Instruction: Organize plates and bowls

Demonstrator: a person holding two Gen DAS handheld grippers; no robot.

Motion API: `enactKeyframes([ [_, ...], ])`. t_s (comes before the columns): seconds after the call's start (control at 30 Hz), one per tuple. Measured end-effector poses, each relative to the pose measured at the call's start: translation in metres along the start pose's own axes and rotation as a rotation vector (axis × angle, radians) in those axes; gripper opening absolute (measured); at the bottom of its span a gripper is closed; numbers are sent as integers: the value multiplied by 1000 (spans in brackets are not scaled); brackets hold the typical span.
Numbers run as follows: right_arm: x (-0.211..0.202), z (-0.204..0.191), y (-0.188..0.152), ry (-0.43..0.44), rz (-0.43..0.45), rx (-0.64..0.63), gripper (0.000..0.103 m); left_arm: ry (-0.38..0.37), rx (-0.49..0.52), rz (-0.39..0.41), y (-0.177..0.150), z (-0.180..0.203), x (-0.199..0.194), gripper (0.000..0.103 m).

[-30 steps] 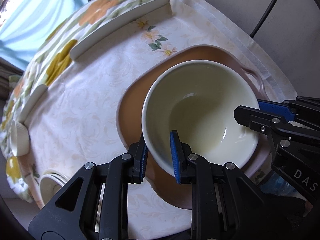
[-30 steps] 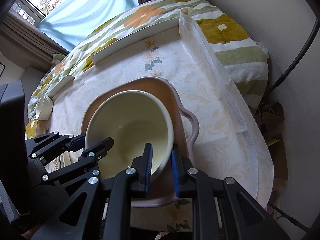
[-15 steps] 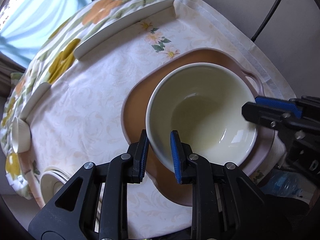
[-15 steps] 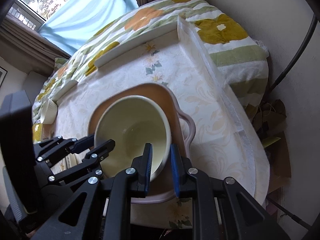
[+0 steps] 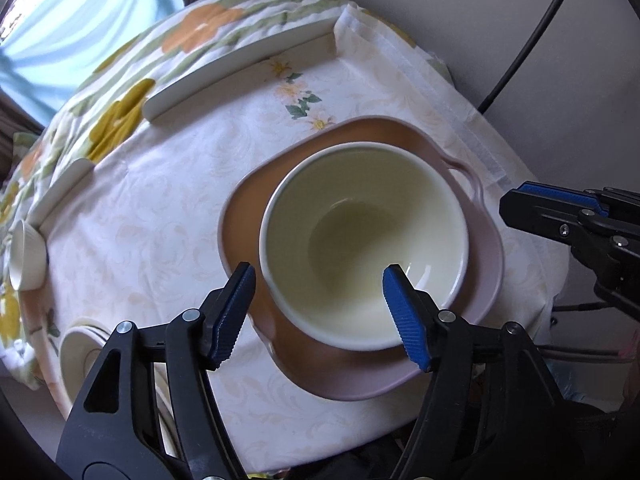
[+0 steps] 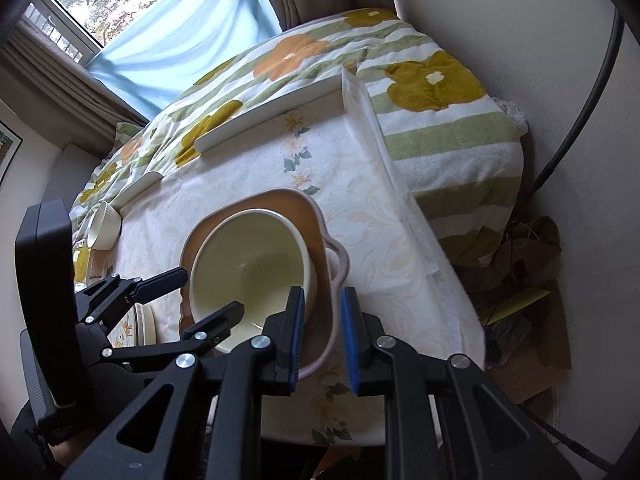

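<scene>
A cream bowl (image 5: 360,240) (image 6: 256,264) sits upright in a pink plate (image 5: 248,216) (image 6: 320,216) with a loop handle, on the white floral tablecloth. My left gripper (image 5: 318,316) (image 6: 200,300) straddles the bowl's near rim. Its jaws are opening: one pad stands outside the wall and one inside, and neither presses on it. In the left wrist view my right gripper (image 5: 560,216) hangs off the plate's right side, apart from the bowl. The right wrist view shows the right gripper (image 6: 322,332) shut above the plate's near edge, with nothing held.
A small white cup (image 5: 26,256) (image 6: 104,226) lies at the table's left edge. A stack of plates (image 5: 80,356) (image 6: 140,320) sits near the front left. A long white strip (image 5: 240,68) borders the far side, with a flowered blanket (image 6: 420,80) behind it. A wall with a black cable (image 5: 520,52) stands to the right.
My left gripper's jaws have spread wide and let go of the bowl's rim. The right gripper has drawn up and back, away from the bowl's right rim. The bowl stays on the plate.
</scene>
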State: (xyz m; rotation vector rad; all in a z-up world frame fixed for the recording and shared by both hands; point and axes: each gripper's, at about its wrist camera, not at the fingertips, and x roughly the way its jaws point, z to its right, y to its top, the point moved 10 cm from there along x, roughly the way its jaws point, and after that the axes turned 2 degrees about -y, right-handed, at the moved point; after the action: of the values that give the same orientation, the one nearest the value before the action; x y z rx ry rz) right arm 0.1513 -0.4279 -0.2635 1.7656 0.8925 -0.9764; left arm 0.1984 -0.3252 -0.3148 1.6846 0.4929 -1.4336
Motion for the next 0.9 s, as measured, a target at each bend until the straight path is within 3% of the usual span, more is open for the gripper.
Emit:
enactKeyframes([
  [0.17,-20,-3,5,4,24,-77,17,16,-57,75,-2,-10,-37,64],
  [0.33,-27,-38,5,54,29,-223,17,75,-178,173,-15,-50,-91,64],
  [0.4,-28,-59,8,95,50,-283,17,98,-232,225,-22,-70,-115,76],
  [0.43,-29,-71,9,116,62,-315,22,113,-260,261,-25,-80,-128,81],
  [0.5,-30,-96,14,148,89,-370,62,170,-314,327,-34,-104,-152,103],
  [0.53,-30,-111,17,168,108,-396,96,205,-336,350,-38,-116,-161,103],
  [0.57,-30,-125,20,190,124,-418,102,233,-358,372,-44,-130,-170,103],
  [0.7,-19,-177,29,240,129,-494,102,293,-460,381,-66,-185,-185,103],
  [0.9,9,-263,47,245,88,-594,102,267,-679,393,-103,-282,-193,103],
])
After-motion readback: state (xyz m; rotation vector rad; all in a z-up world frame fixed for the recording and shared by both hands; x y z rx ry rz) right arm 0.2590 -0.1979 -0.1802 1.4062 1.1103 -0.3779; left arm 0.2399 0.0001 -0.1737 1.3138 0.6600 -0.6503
